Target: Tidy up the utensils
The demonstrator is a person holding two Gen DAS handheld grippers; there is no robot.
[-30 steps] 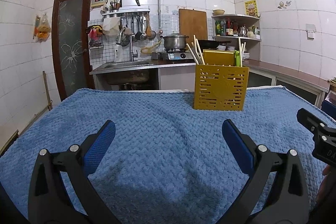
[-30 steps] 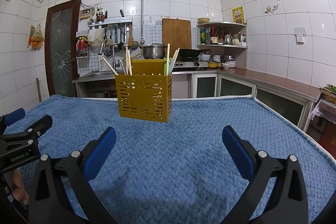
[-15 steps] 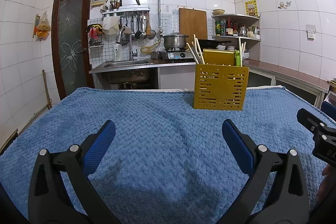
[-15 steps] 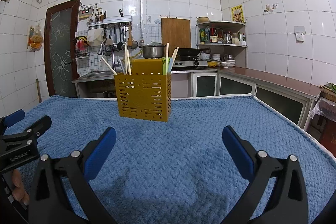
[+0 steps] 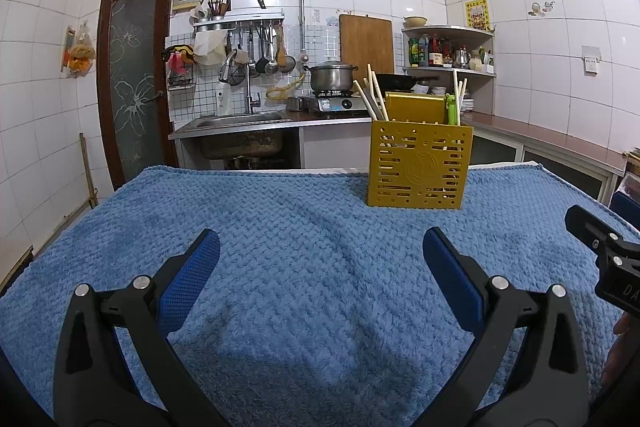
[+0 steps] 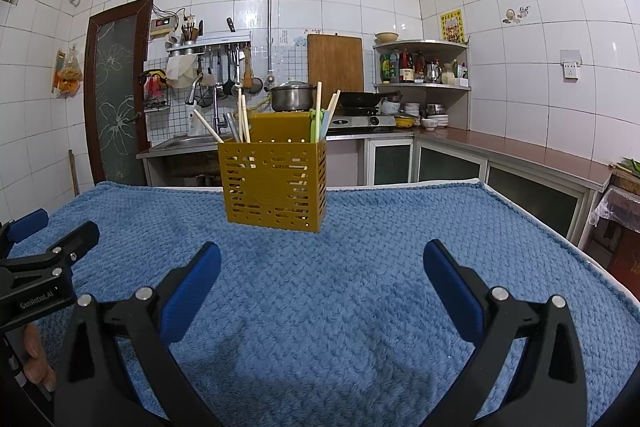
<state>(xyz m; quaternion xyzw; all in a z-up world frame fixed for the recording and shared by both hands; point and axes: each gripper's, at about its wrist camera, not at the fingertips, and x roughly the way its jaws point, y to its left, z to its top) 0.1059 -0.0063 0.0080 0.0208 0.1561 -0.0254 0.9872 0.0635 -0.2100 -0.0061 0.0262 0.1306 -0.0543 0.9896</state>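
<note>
While both claws hover low over the blue knitted blanket that covers the surface, the mustard-yellow utensil holder stands upright toward the far edge, well apart from either of them. It is a square plastic caddy with slotted, perforated walls and a round embossed emblem on its front face, and a taller solid panel rises at its back. Pale wooden chopsticks lean out of its left compartment, one splayed far to the left, with what looks like a grey metal handle among them; on the right side more chopsticks stand beside a green utensil topped with a small frog-like figure. Through the slots I can see the lower ends of the sticks inside. The left claw is spread wide, its blue-padded fingers gripping nothing, only blanket between them. The right claw is just as wide apart and likewise holds nothing, with the holder ahead and slightly left of its centre. Behind the surface, a steel pot sits on the stove.
</note>
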